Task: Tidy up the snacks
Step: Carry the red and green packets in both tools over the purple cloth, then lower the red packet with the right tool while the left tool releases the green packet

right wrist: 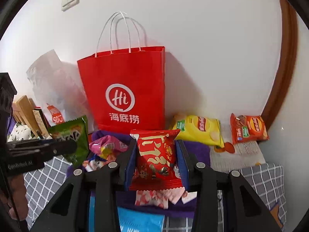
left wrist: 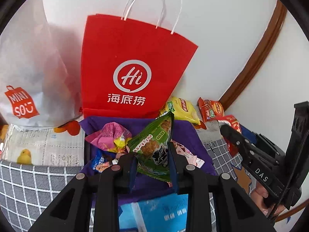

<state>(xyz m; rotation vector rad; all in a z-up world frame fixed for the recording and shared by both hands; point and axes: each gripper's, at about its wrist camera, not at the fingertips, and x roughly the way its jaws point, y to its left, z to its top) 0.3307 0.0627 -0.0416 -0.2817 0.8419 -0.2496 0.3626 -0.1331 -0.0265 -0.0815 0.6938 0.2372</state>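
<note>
My left gripper (left wrist: 152, 160) is shut on a green snack packet (left wrist: 154, 145) and holds it above a purple cloth bag (left wrist: 185, 133) with a pink packet (left wrist: 112, 137) and other snacks in it. My right gripper (right wrist: 154, 162) is shut on a red snack packet (right wrist: 156, 158) above the same purple bag (right wrist: 199, 150). The green packet (right wrist: 73, 137) and left gripper show at the left of the right wrist view. A yellow chip bag (right wrist: 199, 129) and an orange chip bag (right wrist: 248, 128) lie by the wall.
A red paper Hi bag (left wrist: 133, 67) stands upright against the white wall behind the purple bag. A white Miniso bag (left wrist: 29, 73) stands to its left. A blue packet (left wrist: 158, 212) lies near me. Grey checked cloth (left wrist: 29, 183) covers the surface. A brown wooden frame (right wrist: 285, 67) runs at the right.
</note>
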